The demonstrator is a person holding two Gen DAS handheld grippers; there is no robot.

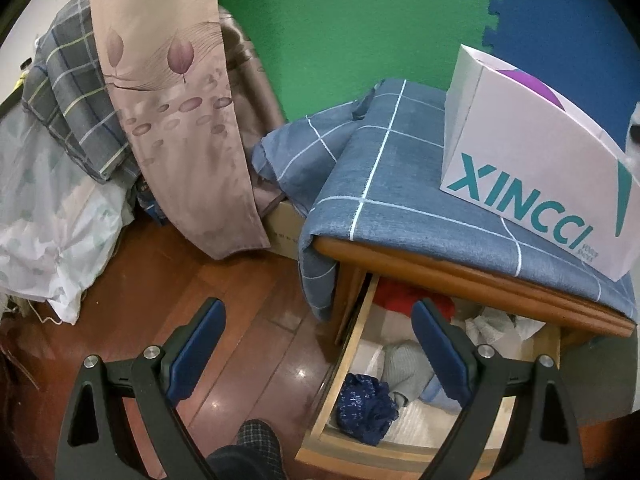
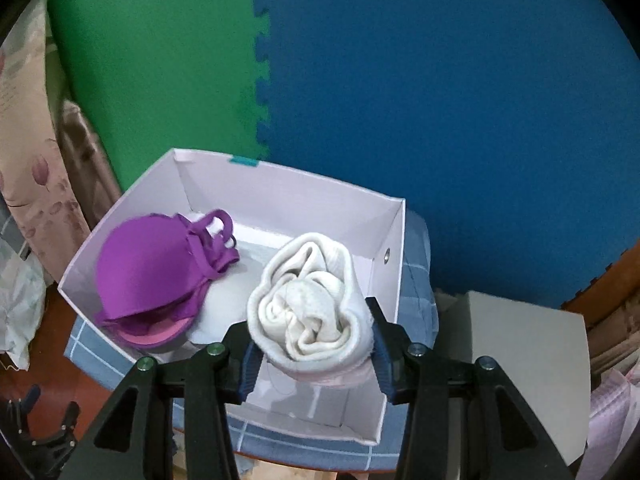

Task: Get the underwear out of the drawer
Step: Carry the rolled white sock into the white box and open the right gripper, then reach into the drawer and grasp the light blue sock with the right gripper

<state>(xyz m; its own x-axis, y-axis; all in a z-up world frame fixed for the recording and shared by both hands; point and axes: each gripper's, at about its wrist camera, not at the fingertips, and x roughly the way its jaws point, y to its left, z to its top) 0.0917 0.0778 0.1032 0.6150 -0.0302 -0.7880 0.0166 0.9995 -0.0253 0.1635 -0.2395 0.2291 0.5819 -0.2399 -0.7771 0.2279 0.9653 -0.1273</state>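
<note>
- My right gripper (image 2: 310, 346) — jaws clamped on white roll (image 2: 308, 300), over the box (image 2: 280, 188).
- My left gripper (image 1: 318, 344) — jaws wide, empty, above the drawer (image 1: 352, 344).

Behind your work area stand two interlocking foam mats, a green mat (image 1: 340, 36) and a blue mat (image 2: 460, 100), joined along a toothed seam. To your left hangs a beige curtain (image 1: 168, 92) printed with leaves, its hem reaching the wooden floor (image 1: 224, 344). Left of the curtain you see a grey plaid blanket (image 1: 76, 92) piled above a white plastic bag (image 1: 52, 232). At the bottom edge, a checked slipper (image 1: 258, 442) rests on that floor.
</note>
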